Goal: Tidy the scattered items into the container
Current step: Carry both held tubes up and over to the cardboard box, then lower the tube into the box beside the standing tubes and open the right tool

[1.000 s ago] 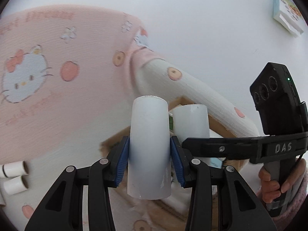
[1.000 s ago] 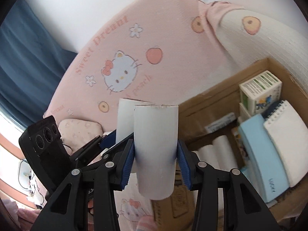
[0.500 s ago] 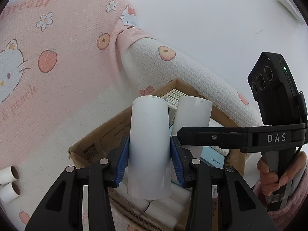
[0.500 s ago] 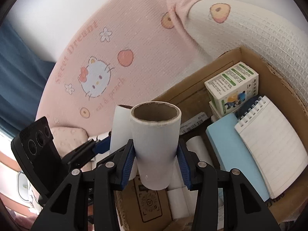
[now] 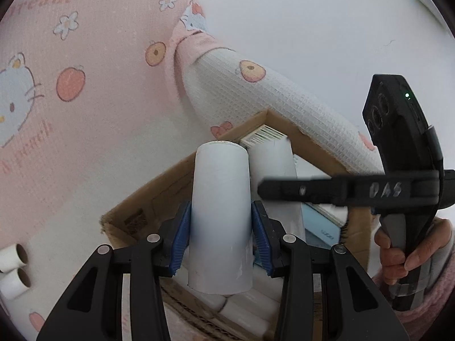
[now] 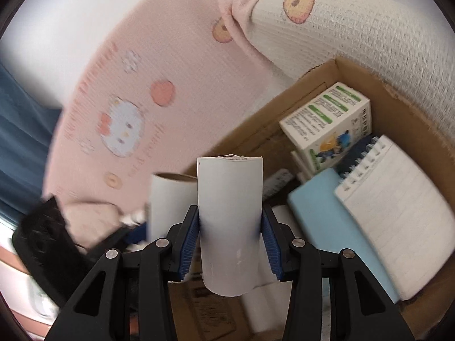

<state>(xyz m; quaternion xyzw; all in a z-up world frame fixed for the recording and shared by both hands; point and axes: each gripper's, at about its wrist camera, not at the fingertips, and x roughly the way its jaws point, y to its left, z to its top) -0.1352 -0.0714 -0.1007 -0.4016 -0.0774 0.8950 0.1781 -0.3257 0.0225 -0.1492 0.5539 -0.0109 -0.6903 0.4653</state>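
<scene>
My left gripper (image 5: 220, 237) is shut on a white cardboard tube (image 5: 220, 216), held upright above the near end of the brown cardboard box (image 5: 176, 176). My right gripper (image 6: 229, 247) is shut on a second white tube (image 6: 230, 221), also over the box (image 6: 409, 113). The two tubes stand side by side; the right one shows behind mine in the left wrist view (image 5: 273, 176), the left one in the right wrist view (image 6: 170, 204). Several white tubes (image 5: 244, 309) lie in the box bottom.
The box holds a green-and-white carton (image 6: 327, 119), a light blue pad (image 6: 335, 233) and a spiral notebook (image 6: 398, 218). Two loose tubes (image 5: 14, 272) lie on the pink Hello Kitty blanket (image 5: 85, 85) at the left. A rolled white blanket (image 5: 278, 99) borders the box.
Both grippers have moved with their tubes from beside the box to over its opening and lower toward it. The tubes stay gripped.
</scene>
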